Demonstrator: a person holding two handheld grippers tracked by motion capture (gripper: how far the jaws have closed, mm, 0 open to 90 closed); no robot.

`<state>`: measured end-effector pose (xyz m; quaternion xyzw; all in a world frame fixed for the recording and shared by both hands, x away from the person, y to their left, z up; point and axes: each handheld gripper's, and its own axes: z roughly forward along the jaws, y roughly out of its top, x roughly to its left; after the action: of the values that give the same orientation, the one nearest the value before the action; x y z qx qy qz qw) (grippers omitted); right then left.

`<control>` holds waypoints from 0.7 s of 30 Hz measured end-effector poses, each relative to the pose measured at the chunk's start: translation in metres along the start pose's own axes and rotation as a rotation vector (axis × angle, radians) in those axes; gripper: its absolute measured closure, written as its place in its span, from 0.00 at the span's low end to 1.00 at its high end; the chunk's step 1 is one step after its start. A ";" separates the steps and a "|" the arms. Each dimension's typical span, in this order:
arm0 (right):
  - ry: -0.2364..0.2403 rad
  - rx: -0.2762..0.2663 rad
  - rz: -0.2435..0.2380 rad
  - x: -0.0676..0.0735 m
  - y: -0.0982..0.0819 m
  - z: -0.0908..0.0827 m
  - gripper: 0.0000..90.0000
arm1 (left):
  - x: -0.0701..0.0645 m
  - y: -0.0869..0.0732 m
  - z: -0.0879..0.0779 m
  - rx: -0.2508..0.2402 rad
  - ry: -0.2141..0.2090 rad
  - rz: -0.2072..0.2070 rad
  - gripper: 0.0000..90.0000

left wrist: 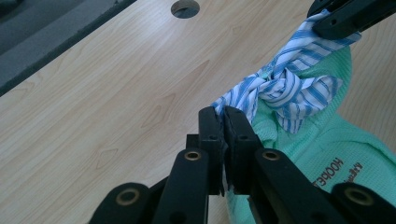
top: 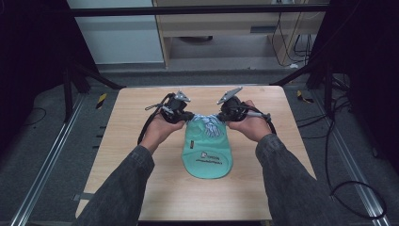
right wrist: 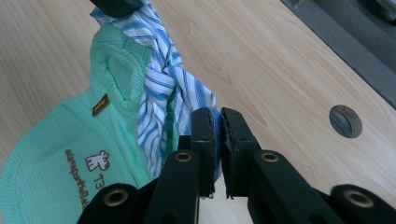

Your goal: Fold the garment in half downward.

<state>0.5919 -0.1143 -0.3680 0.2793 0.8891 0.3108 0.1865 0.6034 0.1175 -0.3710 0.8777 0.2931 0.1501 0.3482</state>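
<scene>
Wooden table (top: 141,188) — both tools pinch striped cloth (top: 210,123).

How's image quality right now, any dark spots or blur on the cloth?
High view: table evenly lit, surroundings nearly black, green bib small and soft. Left gripper view: striped tie sharp, no glare. Right gripper view: bib print readable, near tool arms dark.

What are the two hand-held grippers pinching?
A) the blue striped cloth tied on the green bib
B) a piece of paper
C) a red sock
A: each hand-held gripper, left and right, is shut on the blue striped cloth knotted on the green bib.
</scene>
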 end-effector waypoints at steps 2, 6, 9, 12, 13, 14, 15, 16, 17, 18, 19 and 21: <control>-0.002 0.000 -0.002 -0.001 0.000 0.000 0.94 | 0.000 0.001 0.000 -0.001 0.004 0.001 0.96; -0.009 -0.003 0.006 -0.003 0.000 0.000 0.94 | 0.000 0.005 0.001 -0.001 0.010 0.007 0.96; -0.018 -0.002 0.000 -0.003 0.000 -0.001 0.94 | -0.002 0.005 0.001 -0.007 0.015 0.008 0.96; -0.032 -0.003 -0.009 0.000 0.000 -0.003 0.94 | -0.004 0.005 -0.001 -0.007 0.022 0.019 0.96; -0.032 -0.003 -0.009 0.000 0.000 -0.003 0.94 | -0.006 0.005 -0.002 -0.009 0.025 0.023 0.96; -0.038 -0.003 -0.015 0.002 0.000 -0.004 0.94 | -0.007 0.005 -0.004 -0.009 0.029 0.027 0.96; -0.040 -0.006 -0.016 0.004 0.000 -0.006 0.94 | -0.009 0.005 -0.006 -0.012 0.034 0.030 0.96; -0.045 -0.008 -0.021 0.007 0.002 -0.010 0.94 | -0.010 0.005 -0.008 -0.016 0.038 0.032 0.96; -0.045 -0.008 -0.021 0.007 0.002 -0.010 0.94 | -0.011 0.005 -0.010 -0.017 0.039 0.030 0.96; -0.049 -0.012 -0.026 0.009 0.004 -0.013 0.94 | -0.011 0.005 -0.013 -0.022 0.044 0.029 0.96; -0.049 -0.012 -0.026 0.009 0.004 -0.013 0.94 | -0.011 0.005 -0.013 -0.022 0.044 0.029 0.96; -0.051 -0.019 -0.024 0.010 0.005 -0.015 0.94 | -0.009 0.007 -0.014 -0.025 0.044 0.026 0.96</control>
<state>0.5789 -0.1118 -0.3556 0.2745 0.8845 0.3098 0.2153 0.5923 0.1152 -0.3568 0.8734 0.2872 0.1776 0.3508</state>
